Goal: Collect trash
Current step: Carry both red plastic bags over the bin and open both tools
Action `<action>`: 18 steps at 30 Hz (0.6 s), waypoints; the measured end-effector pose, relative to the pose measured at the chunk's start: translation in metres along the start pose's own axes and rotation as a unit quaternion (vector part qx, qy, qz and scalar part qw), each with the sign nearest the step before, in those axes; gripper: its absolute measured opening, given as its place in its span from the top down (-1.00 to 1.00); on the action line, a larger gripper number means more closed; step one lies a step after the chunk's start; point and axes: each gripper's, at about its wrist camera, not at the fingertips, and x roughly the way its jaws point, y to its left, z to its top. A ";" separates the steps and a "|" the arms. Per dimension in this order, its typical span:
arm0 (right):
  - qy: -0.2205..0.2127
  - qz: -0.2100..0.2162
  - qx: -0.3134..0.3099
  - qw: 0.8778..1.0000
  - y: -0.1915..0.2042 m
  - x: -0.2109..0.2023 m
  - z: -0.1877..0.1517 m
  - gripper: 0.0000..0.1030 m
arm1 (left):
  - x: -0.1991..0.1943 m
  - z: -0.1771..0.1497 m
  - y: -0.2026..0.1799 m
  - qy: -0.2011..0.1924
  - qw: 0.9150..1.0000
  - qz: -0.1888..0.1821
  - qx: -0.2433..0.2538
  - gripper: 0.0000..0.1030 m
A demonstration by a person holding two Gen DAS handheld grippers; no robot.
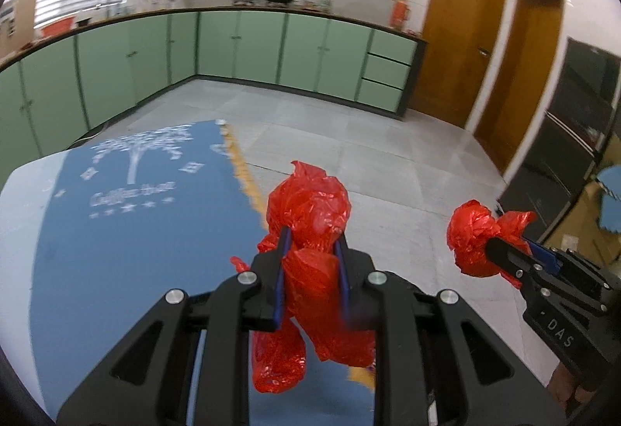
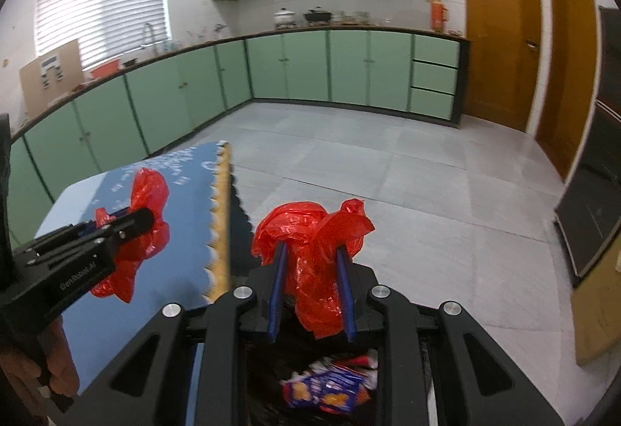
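Observation:
My left gripper [image 1: 310,236] is shut on a crumpled red plastic bag [image 1: 310,201] that bulges above its blue pads and hangs below them, over a table with a blue cloth [image 1: 136,232]. To its right, my right gripper [image 1: 504,241] is shut on a second red plastic wad [image 1: 469,236]. In the right wrist view, the right gripper [image 2: 310,249] pinches that red bag [image 2: 310,228] above a dark bin [image 2: 268,352] holding a blue and orange snack packet [image 2: 330,391]. The left gripper [image 2: 145,216] with its red bag [image 2: 149,189] is at the left.
The blue cloth's scalloped yellow edge [image 2: 221,232] runs beside the bin. Grey tiled floor [image 2: 388,174] stretches to green base cabinets [image 2: 330,69]. Wooden doors [image 2: 500,38] and a black glass-fronted cabinet [image 2: 590,216] line the right side.

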 end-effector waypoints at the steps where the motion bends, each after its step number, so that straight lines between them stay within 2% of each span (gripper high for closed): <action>1: 0.002 -0.006 0.005 1.000 -0.008 -0.002 -0.003 0.53 | 0.003 -0.002 -0.009 0.002 1.000 -0.007 0.005 0.61; 10: 0.017 -0.041 0.030 0.999 -0.057 -0.014 -0.028 0.53 | 0.032 -0.019 -0.067 0.040 0.996 -0.069 0.033 0.61; 18: 0.038 -0.059 0.050 0.996 -0.087 -0.011 -0.047 0.53 | 0.059 -0.040 -0.099 0.084 0.990 -0.094 0.058 0.60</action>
